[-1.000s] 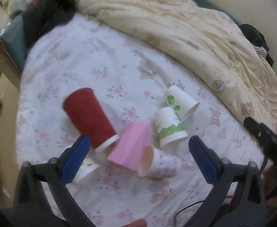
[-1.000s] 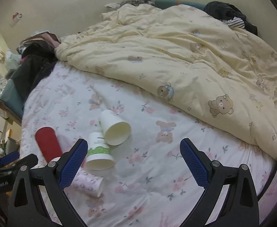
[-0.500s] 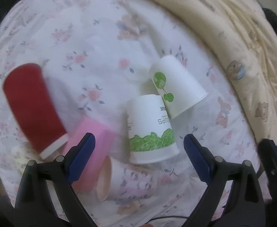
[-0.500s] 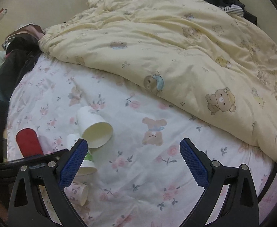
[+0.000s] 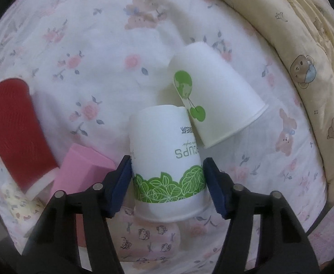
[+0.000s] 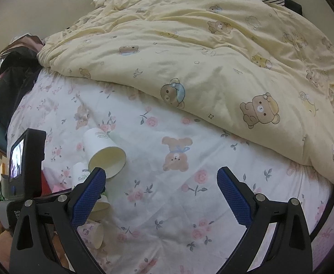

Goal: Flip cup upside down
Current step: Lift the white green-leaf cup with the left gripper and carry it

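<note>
The left gripper (image 5: 167, 182) has come down onto the cluster of cups: a second ago it hung above them with its pads spread wide, and now the leaf cup (image 5: 167, 159) sits between its blue fingers (image 5: 121, 182), which have narrowed to its width. The left pad looks to be touching the wall; at the right pad a thin gap may remain, so whether the grip is firm I cannot tell. This cup looks like the chosen one, and the flip itself is not yet begun. It rests tilted on the sheet (image 5: 98, 57) near the bed's front edge, its closed base pointing away and its mouth toward the camera, and its upper right side touches the cherry cup (image 5: 214, 96).

The right gripper (image 6: 161, 196) has drifted a little toward the cluster but takes no part; its jaws stand wide with nothing between them, above bare sheet.

Count of cups in the left wrist view, six:
- two white ones, leaf and cherry, both on their sides;
- one red cup (image 5: 14, 132), lying at the left;
- one pink cup (image 5: 82, 169), faceted, beside the red;
- one kitten-print cup (image 5: 151, 242) under the leaf cup's rim;
- one pale printed cup (image 5: 20, 205) at the lower left, mostly hidden.

One yellow quilt (image 6: 212, 57) covers the far side of the bed.
</note>
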Demonstrator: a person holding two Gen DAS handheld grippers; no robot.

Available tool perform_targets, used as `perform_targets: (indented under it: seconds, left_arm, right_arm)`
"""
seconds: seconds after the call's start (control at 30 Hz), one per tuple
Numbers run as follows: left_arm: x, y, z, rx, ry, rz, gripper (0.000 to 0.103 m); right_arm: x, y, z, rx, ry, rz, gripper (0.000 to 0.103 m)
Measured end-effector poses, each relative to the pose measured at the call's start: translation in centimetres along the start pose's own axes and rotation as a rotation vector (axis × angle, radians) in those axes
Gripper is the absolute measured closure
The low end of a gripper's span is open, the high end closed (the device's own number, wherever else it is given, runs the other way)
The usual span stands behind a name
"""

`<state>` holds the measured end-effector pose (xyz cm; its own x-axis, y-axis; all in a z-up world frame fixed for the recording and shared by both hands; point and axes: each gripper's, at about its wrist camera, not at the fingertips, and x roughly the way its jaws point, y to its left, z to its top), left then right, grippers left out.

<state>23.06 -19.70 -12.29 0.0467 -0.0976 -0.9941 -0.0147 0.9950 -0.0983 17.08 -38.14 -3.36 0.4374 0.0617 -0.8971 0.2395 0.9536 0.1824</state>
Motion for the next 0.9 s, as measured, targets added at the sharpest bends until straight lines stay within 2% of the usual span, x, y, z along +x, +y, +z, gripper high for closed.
perform_targets:
  seconds: [0.3, 0.47, 0.57, 0.7, 0.9]
  left_arm:
    - [-4.4, 0.7, -0.7, 0.010, -0.053, -0.030, 0.046]
    - [-8.4, 2.1, -2.3, 0.000, -0.110, -0.029, 0.046]
    - [-10.1, 4.3, -3.0, -0.017, -0.124, -0.022, 0.046]
    - [-10.9, 7.1, -4.9, -0.050, -0.137, -0.024, 0.046]
    - [-12.6, 11.1, -9.7, -0.097, -0.147, -0.036, 0.046]
  right_arm:
    - [-0.3, 1.0, -0.4, -0.023, -0.003, 0.030, 0.003]
    - [-1.3, 2.4, -1.3, -0.048, -0.029, 0.071, 0.003]
    - [-2.6, 4.0, -2.4, -0.105, -0.048, 0.062, 0.003]
    - [-4.3, 5.5, -3.8, -0.141, -0.065, 0.077, 0.003]
    - [-5.9, 7.0, -7.4, -0.160, -0.049, 0.112, 0.003]
